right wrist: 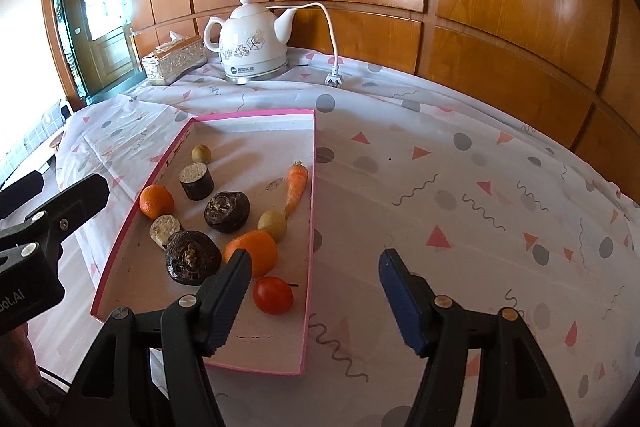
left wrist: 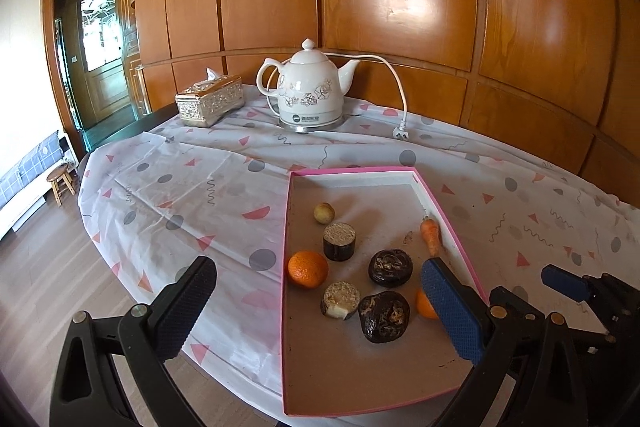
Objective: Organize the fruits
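Both tools, left tool (left wrist: 316, 301) and right tool (right wrist: 314, 291), spread and empty; one orange (left wrist: 425, 303) half-hidden behind a blue pad.

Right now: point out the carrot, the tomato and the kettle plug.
carrot (right wrist: 296, 187), right wrist view, middle of its orange body.
tomato (right wrist: 273, 295), right wrist view, centre of its red skin.
kettle plug (right wrist: 334, 80), right wrist view, white plug head on the cloth.

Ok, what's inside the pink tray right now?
In the pink tray: two oranges, tomato, carrot, two dark lumpy fruits, two cut pieces, two small yellowish fruits. The right gripper's finger hides part of the near floor.
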